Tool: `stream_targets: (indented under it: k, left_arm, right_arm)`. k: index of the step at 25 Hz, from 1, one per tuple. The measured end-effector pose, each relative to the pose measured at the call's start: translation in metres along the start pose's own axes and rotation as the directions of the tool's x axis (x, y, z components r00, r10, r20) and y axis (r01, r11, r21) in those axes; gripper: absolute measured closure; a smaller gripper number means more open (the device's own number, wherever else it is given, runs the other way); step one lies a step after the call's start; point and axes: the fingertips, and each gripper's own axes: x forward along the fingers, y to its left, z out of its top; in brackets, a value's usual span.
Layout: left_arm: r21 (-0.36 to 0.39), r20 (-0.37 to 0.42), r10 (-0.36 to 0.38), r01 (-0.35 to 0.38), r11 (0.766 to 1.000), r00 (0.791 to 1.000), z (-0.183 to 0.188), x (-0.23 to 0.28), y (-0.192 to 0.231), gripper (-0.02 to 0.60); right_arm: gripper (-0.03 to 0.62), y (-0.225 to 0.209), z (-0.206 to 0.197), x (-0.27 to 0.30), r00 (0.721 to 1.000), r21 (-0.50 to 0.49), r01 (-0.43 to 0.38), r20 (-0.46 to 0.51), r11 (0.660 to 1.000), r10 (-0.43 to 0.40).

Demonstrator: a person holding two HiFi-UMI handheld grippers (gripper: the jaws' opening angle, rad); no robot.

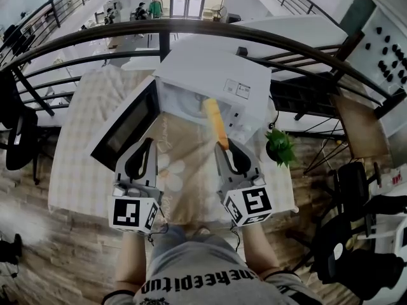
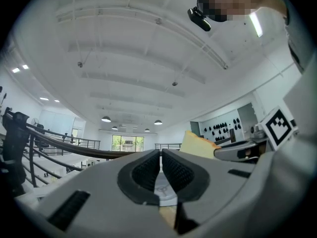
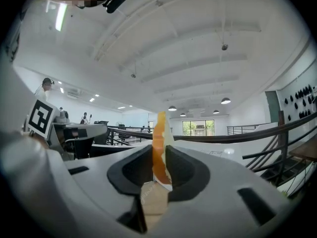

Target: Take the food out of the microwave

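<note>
Head view: right gripper [image 1: 224, 148] jaws clamped on food slice [image 1: 214, 118], nearly out of microwave [image 1: 216, 68] at 12 o'clock; left gripper [image 1: 147, 143] jaws together, empty; set-down remains.

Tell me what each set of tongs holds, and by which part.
The right tongs clamp the food slice by its near end; the left tongs are shut on nothing.
</note>
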Motion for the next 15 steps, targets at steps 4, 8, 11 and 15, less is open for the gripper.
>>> stream_targets:
  k: [4, 8, 11, 15]
  left_arm:
    - [0.001, 0.002, 0.005, -0.005, 1.0, 1.0, 0.002, -0.004, -0.005, 0.566]
    - [0.003, 0.004, 0.013, -0.013, 1.0, 1.0, 0.006, -0.009, -0.01, 0.566]
    - [0.004, 0.003, 0.021, -0.021, 1.0, 1.0, 0.007, -0.013, -0.013, 0.566]
    - [0.002, 0.009, 0.027, -0.027, 1.0, 1.0, 0.01, -0.017, -0.016, 0.566]
  right_arm:
    - [0.505, -0.004, 0.006, -0.009, 1.0, 0.012, 0.013, 0.028, 1.0, -0.013]
    - [0.505, -0.006, 0.016, -0.018, 0.998, 0.017, 0.018, 0.057, 1.0, -0.019]
    - [0.505, -0.007, 0.023, -0.025, 0.997, 0.021, 0.022, 0.078, 1.0, -0.024]
    - [0.505, -0.008, 0.028, -0.032, 0.994, 0.017, 0.028, 0.101, 0.999, -0.03]
